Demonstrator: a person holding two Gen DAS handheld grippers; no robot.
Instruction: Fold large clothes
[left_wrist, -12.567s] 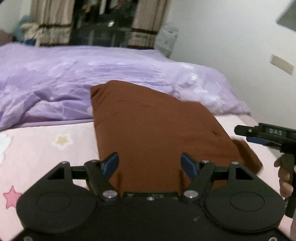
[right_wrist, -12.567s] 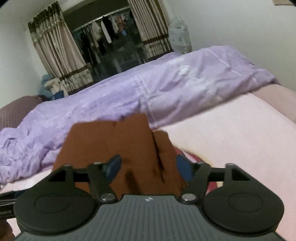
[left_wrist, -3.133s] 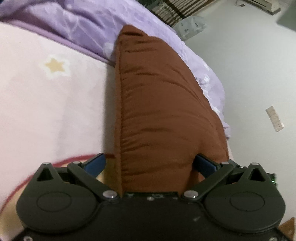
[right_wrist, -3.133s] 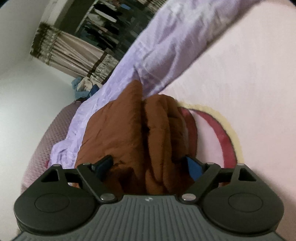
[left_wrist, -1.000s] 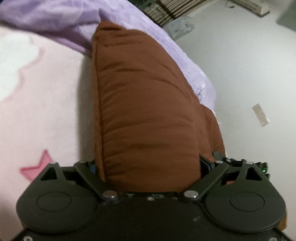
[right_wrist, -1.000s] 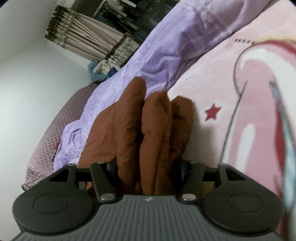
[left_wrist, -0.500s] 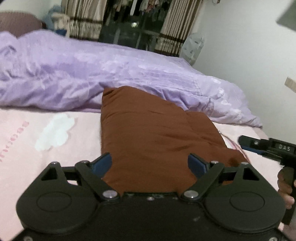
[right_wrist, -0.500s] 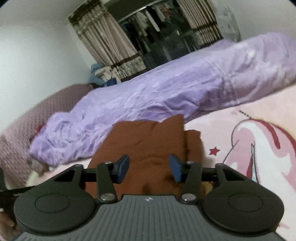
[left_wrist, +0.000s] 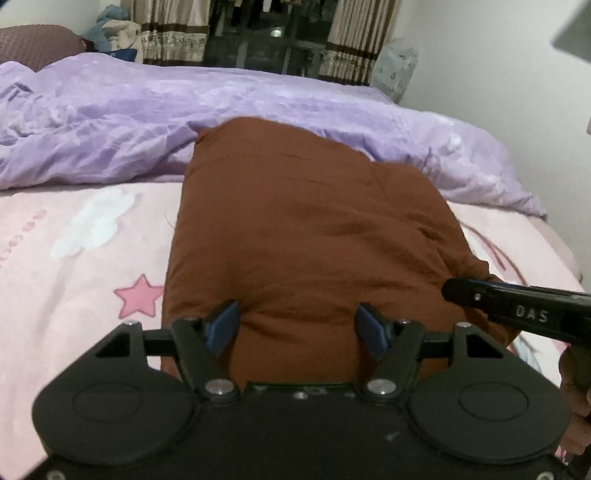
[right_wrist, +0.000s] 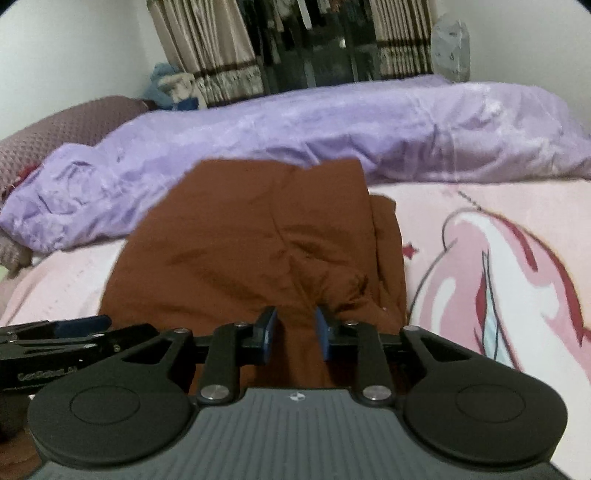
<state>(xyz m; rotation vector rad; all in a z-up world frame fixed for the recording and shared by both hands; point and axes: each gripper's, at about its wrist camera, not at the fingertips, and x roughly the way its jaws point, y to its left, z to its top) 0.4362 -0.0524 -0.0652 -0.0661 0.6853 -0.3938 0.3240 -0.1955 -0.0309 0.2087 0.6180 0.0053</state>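
A brown garment (left_wrist: 310, 229) lies folded into a thick rectangle on the pink bed sheet (left_wrist: 74, 258); it also shows in the right wrist view (right_wrist: 258, 243). My left gripper (left_wrist: 299, 325) is open and empty, just above the garment's near edge. My right gripper (right_wrist: 294, 332) has its jaws narrowly apart with nothing between them, over the garment's near right part. The right gripper also shows at the right of the left wrist view (left_wrist: 517, 310), and the left gripper at the left of the right wrist view (right_wrist: 66, 332).
A rumpled purple duvet (left_wrist: 184, 122) lies along the far side of the bed, touching the garment's far edge. A maroon pillow (right_wrist: 66, 125) is at the far left. Curtains (right_wrist: 207, 51) and a white wall stand beyond. The sheet has star and cartoon prints (right_wrist: 491, 280).
Both grippers have let go of the garment, which was clamped one second ago and now lies flat. Both have drawn back a little. The right jaws have narrowed since half a second ago.
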